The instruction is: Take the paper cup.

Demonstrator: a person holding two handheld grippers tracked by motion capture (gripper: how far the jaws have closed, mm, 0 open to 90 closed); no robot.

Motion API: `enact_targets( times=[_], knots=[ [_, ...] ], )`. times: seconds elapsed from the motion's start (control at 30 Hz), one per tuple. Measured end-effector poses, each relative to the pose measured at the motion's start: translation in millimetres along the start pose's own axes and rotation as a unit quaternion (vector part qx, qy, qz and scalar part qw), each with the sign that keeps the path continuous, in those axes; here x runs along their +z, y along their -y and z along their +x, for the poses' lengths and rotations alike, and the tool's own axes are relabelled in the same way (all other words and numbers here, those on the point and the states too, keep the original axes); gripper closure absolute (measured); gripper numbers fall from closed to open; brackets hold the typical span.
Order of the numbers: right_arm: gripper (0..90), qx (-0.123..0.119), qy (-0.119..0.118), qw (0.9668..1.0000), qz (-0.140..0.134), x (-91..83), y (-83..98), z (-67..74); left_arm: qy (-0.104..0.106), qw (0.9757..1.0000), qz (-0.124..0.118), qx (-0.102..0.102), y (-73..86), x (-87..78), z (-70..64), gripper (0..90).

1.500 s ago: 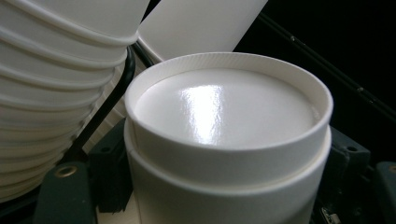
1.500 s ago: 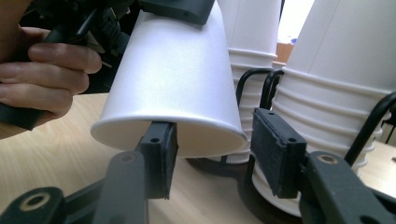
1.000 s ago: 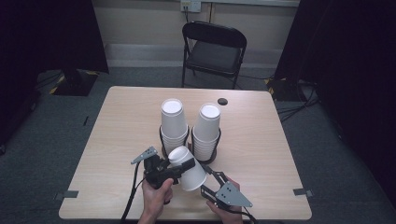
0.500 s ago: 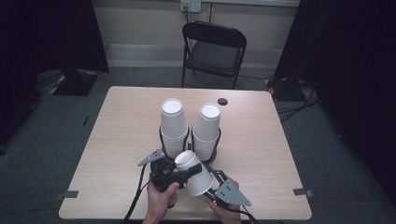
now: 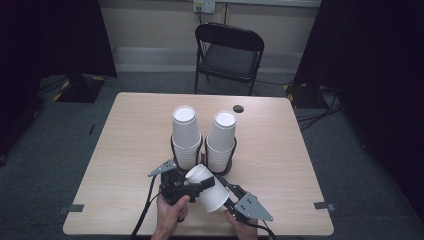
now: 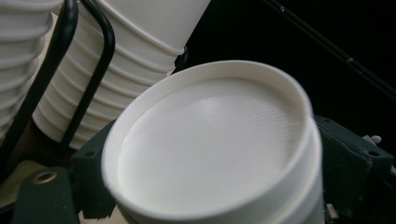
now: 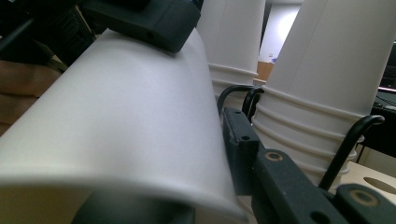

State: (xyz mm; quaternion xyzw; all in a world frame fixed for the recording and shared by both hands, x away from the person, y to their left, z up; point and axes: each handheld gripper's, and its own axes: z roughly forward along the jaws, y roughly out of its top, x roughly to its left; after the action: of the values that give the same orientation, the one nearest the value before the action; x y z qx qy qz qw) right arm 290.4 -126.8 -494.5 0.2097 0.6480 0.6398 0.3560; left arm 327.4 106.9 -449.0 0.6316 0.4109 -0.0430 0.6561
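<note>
One white paper cup (image 5: 207,187) off the two stacks of white paper cups (image 5: 186,137) in the black wire holder (image 5: 175,150), held on its side; separating or placing left. Clamped across its wall by right gripper (image 5: 226,196), just closing. Left gripper (image 5: 197,186) at its base, just opening, loosely around it.

- Cup stacks: two, (image 5: 185,135) and (image 5: 221,140), just beyond the grippers.
- Loose cup (image 5: 207,187): one, between the grippers.
- Grippers: two, left (image 5: 192,189) and right (image 5: 227,197).
- Chair (image 5: 227,52): one, far beyond.
- Table (image 5: 130,145): one.
</note>
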Motion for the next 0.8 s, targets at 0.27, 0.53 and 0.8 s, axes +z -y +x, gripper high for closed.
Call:
enact_targets(
  times=[0.27, 0.53, 0.8],
  knots=[
    [83.5, 0.011, -0.004, 0.9999, 0.003, -1.2, -2.1, -0.3, 0.006, 1.0, 0.001, 0.003, -0.1, -2.4, 3.1, 11.6],
    [83.7, -0.003, 0.006, 0.9999, -0.012, -3.7, -9.7, 3.0, 0.017, 0.9996, -0.017, 0.011, -1.0, -8.0, 3.0, 8.6],
    [87.8, 0.018, 0.028, 0.9994, -0.012, -9.6, -8.9, -7.7, 0.017, 0.999, -0.026, 0.031, -0.5, -13.9, 8.9, 1.7]
  ],
)
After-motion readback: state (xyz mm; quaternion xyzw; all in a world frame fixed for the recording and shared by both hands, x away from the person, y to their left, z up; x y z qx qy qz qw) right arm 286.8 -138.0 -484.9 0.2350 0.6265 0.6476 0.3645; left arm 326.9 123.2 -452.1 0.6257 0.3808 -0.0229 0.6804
